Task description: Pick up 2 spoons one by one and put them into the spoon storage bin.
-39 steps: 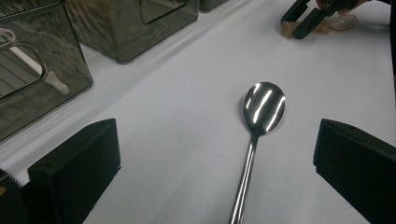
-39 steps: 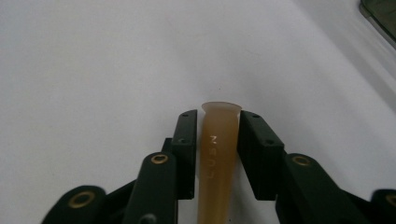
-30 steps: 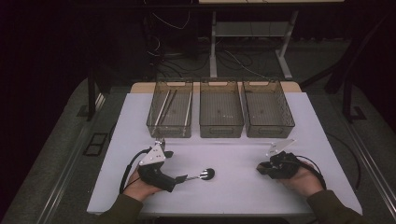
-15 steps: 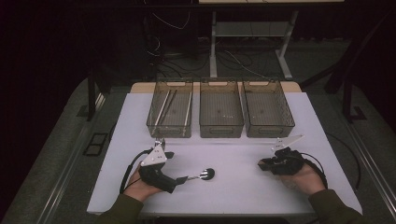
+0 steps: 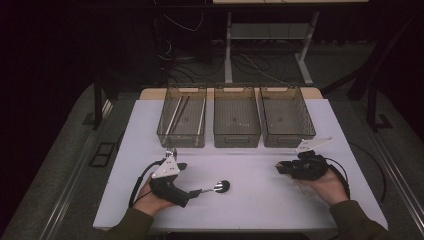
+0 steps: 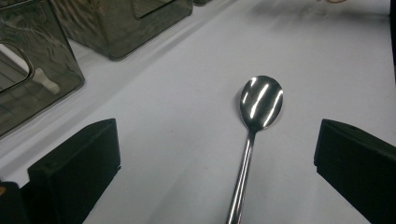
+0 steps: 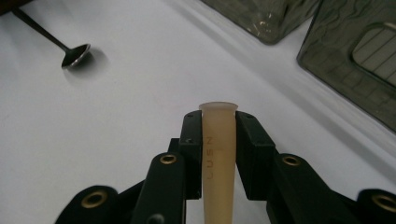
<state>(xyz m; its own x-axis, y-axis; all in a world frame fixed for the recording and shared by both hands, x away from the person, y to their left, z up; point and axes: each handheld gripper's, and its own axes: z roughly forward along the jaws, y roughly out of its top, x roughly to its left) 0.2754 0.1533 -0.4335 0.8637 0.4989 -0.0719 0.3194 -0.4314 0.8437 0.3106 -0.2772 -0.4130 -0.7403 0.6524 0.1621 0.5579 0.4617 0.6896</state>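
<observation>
The left gripper (image 5: 192,192) rests on the white counter (image 5: 260,200) with its fingers (image 6: 74,168) spread wide; the steel spoon (image 6: 254,126) lies flat between them, touching neither, its bowl pointing away beyond the fingertips. The right gripper (image 7: 218,122) pinches a beige plastic handle (image 7: 217,154) upright between its fingers (image 7: 252,144), just above the counter and near the bins (image 5: 235,117).
</observation>
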